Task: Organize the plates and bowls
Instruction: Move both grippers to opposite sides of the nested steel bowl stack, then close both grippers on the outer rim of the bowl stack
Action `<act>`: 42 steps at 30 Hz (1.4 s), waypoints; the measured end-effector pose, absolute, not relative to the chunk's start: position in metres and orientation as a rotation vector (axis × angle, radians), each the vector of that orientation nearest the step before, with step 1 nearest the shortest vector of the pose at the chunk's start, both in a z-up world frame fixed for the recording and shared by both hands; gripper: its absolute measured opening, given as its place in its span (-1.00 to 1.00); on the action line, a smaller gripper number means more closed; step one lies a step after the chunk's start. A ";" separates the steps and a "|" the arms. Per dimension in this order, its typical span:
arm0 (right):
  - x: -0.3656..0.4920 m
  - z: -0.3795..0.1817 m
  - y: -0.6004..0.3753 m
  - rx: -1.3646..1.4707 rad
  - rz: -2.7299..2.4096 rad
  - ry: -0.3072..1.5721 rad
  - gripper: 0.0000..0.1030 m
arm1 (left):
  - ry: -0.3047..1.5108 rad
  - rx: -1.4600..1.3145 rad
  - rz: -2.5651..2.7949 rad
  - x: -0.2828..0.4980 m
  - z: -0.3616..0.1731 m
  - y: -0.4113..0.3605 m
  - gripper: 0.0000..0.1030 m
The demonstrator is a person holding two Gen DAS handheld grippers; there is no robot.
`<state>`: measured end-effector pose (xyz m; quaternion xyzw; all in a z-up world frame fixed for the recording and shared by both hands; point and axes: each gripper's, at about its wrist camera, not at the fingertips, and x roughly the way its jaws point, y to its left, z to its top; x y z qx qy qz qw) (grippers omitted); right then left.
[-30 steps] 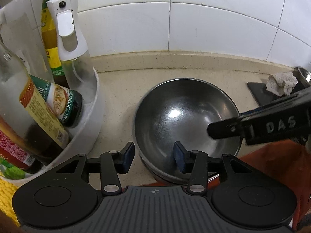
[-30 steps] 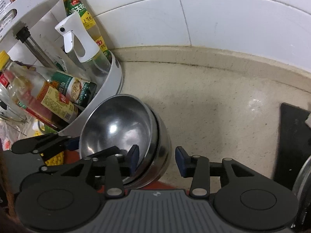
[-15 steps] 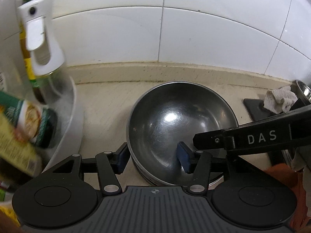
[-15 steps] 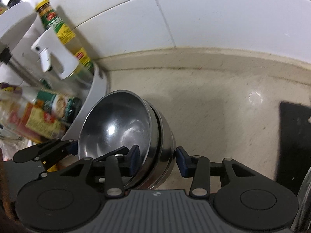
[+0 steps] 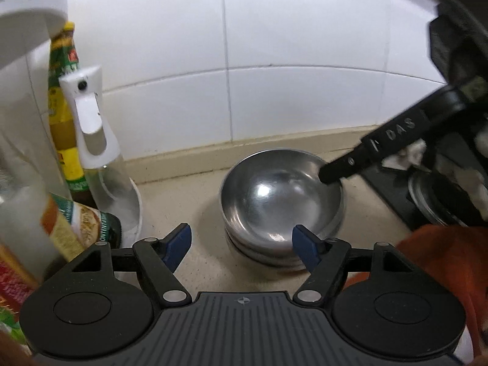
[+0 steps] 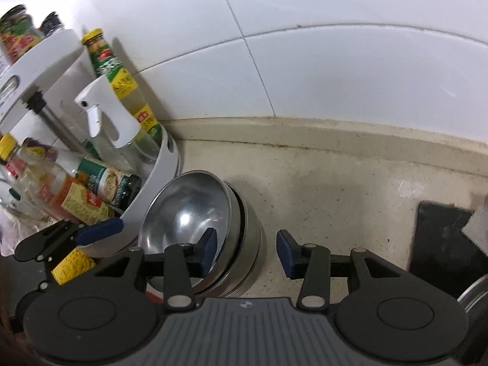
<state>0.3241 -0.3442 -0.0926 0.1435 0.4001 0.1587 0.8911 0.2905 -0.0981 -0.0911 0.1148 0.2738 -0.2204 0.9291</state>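
Observation:
A stack of steel bowls (image 5: 282, 204) stands on the beige counter near the tiled wall; it also shows in the right wrist view (image 6: 207, 228). My left gripper (image 5: 241, 245) is open, drawn back and above the stack's near rim, holding nothing. My right gripper (image 6: 247, 253) is open and astride the stack's right rim, with its left finger inside the top bowl and its right finger outside; it is not pressing the rim. One right finger (image 5: 360, 158) reaches over the bowl's far right edge in the left wrist view.
A white round rack (image 6: 164, 170) of sauce bottles and a spray bottle (image 5: 94, 140) stands just left of the bowls. A black mat (image 6: 442, 244) with a cloth and a steel pot lies to the right. An orange cloth (image 5: 442, 259) lies at the near right.
Both grippers opened wider and let go of the bowl stack. The left gripper pulled back and rose; the right gripper also lifted a little. The bowls stay on the counter.

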 end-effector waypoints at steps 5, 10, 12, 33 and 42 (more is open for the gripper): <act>0.307 -0.085 -0.343 0.175 0.388 0.775 -0.22 | 0.515 0.292 -0.516 0.273 -0.092 -0.091 0.63; 0.290 -0.081 -0.336 -0.029 0.509 0.770 -0.19 | 0.529 0.370 -0.630 0.282 -0.109 -0.104 0.63; 0.285 -0.085 -0.338 -0.093 0.546 0.777 -0.19 | 0.545 0.386 -0.655 0.288 -0.117 -0.107 0.63; 0.354 -0.152 -0.324 -0.432 0.824 0.834 -0.16 | 0.579 0.416 -0.806 0.344 -0.149 -0.110 0.92; 0.378 -0.161 -0.327 -0.513 0.915 0.817 -0.17 | 0.576 0.471 -0.850 0.360 -0.158 -0.112 1.00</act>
